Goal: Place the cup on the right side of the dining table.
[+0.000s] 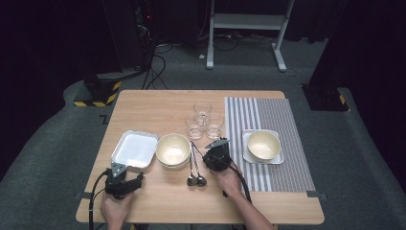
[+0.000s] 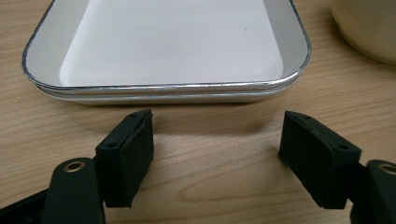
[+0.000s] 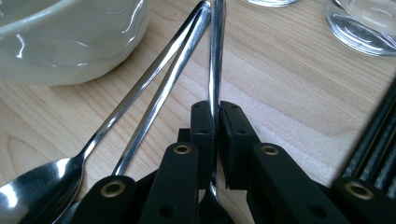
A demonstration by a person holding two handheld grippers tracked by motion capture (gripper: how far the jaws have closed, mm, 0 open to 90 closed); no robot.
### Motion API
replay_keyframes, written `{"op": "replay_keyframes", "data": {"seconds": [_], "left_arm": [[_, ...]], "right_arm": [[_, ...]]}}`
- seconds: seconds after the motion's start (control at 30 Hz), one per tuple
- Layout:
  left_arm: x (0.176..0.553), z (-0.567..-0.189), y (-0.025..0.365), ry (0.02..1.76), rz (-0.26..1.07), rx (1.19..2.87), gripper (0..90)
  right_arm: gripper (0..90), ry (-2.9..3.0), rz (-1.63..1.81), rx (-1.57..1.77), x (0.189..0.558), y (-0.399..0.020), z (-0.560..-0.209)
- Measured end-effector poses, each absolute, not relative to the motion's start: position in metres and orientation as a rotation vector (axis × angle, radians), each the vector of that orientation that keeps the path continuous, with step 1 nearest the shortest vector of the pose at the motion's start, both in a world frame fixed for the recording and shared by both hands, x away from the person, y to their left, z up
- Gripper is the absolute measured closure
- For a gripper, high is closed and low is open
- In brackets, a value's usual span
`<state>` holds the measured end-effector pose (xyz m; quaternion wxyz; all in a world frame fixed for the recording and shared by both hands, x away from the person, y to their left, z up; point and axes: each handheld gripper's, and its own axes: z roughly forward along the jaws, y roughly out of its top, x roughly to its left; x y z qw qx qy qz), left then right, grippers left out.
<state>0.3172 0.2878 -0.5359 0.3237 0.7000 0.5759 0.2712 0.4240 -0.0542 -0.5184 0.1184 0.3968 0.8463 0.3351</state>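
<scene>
On the desk (image 1: 158, 108), the cream bowl (image 1: 173, 150) near the middle serves as the landmark; it appears empty, though glare on its inside makes that hard to confirm. Just left of it lies a white tray (image 1: 135, 149) with a metal rim, empty as well. Behind it to the right stand three clear glasses (image 1: 205, 120) in a cluster, with nothing visible in them. Well to its right, on a striped mat (image 1: 273, 143), a second cream bowl (image 1: 263, 145) sits in a square white dish (image 1: 277, 158). Just right of the landmark bowl, the right tongs (image 3: 215, 126) are pressed together on the slim handle of a metal utensil (image 3: 217, 56), whose head is hidden under the tongs. Beside it lie two spoons (image 3: 135, 102) with their handles crossing. The left tongs (image 2: 217, 154) stand spread and hold nothing, just in front of the tray's near rim.
</scene>
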Motion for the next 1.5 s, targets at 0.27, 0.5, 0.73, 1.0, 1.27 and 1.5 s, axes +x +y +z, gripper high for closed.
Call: {"op": "replay_keyframes", "data": {"seconds": [0.27, 0.5, 0.73, 1.0, 1.27, 1.5], "left_arm": [[0.317, -0.536, 0.288, 1.511, 0.711, 1.837, 26.3], [0.317, -0.536, 0.288, 1.511, 0.712, 1.836, 26.3], [0.317, -0.536, 0.288, 1.511, 0.713, 1.836, 26.4], [0.317, -0.536, 0.288, 1.512, 0.713, 1.836, 26.5], [0.317, -0.536, 0.288, 1.513, 0.714, 1.835, 26.6], [0.317, -0.536, 0.288, 1.512, 0.714, 1.839, 26.7]], "right_arm": [[84.6, 2.479, 0.984, 1.161, 0.430, -0.054, -0.518], [84.7, 2.489, 0.974, 1.156, 0.435, -0.053, -0.517], [84.7, 2.493, 0.988, 1.156, 0.439, -0.053, -0.518], [84.6, 2.494, 0.984, 1.145, 0.441, -0.052, -0.518], [84.1, 2.502, 0.978, 1.134, 0.442, -0.052, -0.517], [75.2, 2.496, 1.017, 1.143, 0.434, -0.064, -0.511]]}}
